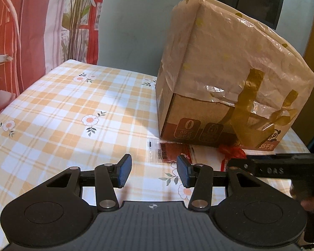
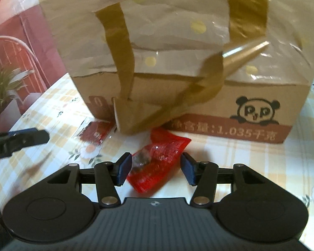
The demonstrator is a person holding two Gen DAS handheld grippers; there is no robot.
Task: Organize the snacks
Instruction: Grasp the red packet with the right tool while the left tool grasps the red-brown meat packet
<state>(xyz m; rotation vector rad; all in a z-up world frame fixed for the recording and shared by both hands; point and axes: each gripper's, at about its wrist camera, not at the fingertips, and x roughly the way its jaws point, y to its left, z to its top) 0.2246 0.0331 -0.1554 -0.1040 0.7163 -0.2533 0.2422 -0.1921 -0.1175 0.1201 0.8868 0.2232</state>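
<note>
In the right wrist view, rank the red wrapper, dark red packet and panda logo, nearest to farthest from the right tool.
1. Red wrapper: between the right tool's fingers.
2. Dark red packet: ahead, left, by the box corner.
3. Panda logo: far right on the box.

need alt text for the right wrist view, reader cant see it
The right gripper hangs with open jaws around a red snack packet lying on a checked floral tablecloth. Just behind stands a cardboard box with a panda logo, draped in a dotted bag with olive handles. A darker red packet lies at the left, near the tip of the left gripper.
</note>
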